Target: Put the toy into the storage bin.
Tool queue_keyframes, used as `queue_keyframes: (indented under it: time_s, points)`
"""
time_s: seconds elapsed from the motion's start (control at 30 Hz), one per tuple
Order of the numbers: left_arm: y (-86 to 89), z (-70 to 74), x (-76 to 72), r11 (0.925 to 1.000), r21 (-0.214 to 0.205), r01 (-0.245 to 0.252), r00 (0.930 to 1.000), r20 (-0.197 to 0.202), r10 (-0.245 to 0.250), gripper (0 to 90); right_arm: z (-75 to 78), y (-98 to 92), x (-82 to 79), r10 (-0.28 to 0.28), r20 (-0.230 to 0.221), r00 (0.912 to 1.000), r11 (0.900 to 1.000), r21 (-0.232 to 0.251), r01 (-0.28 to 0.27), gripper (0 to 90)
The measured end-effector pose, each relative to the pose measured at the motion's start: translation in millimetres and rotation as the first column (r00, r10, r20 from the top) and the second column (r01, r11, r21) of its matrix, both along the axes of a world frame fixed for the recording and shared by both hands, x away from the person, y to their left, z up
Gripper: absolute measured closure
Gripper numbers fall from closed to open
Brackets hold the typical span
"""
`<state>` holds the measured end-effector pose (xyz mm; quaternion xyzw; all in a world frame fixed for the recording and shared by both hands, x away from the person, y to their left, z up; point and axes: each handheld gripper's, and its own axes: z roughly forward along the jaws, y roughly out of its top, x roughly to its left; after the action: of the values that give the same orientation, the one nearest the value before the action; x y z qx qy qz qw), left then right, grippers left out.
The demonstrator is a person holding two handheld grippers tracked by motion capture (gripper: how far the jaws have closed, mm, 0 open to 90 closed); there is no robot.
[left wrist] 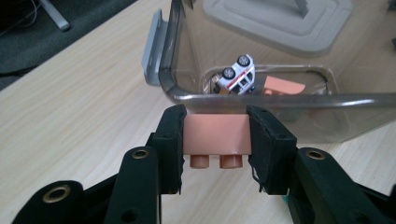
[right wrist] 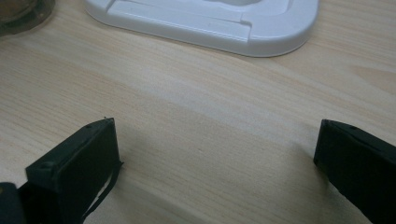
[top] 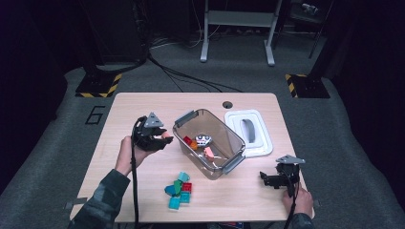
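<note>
My left gripper [top: 162,139] is shut on a salmon-pink brick [left wrist: 215,133], studs pointing down, held just outside the near rim of the clear plastic bin [left wrist: 261,99]. That bin [top: 184,140] stands mid-table and holds a white toy car [left wrist: 237,77], a pink brick [left wrist: 282,87] and small red and orange pieces [top: 190,141]. A heap of teal, green and red bricks [top: 179,190] lies in front of the bin. My right gripper [top: 270,180] rests low at the table's right front, jaws wide open over bare wood [right wrist: 215,154].
The bin's white lid [top: 249,131] lies flat to the right of the bin, also seen as the lid [right wrist: 210,21] ahead of the right jaws. A round cable hole [top: 227,104] sits near the table's far edge. Cables trail from both grippers.
</note>
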<state>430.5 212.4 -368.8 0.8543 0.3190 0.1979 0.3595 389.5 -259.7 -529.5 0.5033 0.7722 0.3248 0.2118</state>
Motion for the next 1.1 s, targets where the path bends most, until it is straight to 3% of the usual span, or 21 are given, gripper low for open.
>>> queue_keyframes:
  time_s: [0.3,0.53,0.8,1.1]
  points:
    - [-22.3,16.0,8.4,0.9994,-0.004,0.035,0.9989,0.030,-0.035,59.1,0.0,0.0,0.0,0.000,0.000,1.0000,1.0000,0.000,0.000,0.0]
    - [-39.6,15.5,15.2,0.9981,0.002,0.061,0.9977,0.030,-0.061,59.1,0.0,-0.1,0.0,0.000,0.000,1.0000,1.0000,0.000,0.000,0.0]
    - [-58.2,1.1,21.3,0.9965,-0.003,0.084,0.9964,-0.015,-0.084,59.1,0.0,0.0,0.0,0.001,-0.001,1.0000,1.0000,0.003,-0.001,0.0]
    - [-63.8,-15.3,24.5,0.9950,0.027,0.097,0.9922,-0.082,-0.094,58.9,0.0,-0.2,0.0,0.001,0.000,1.0000,1.0000,0.000,-0.001,0.0]
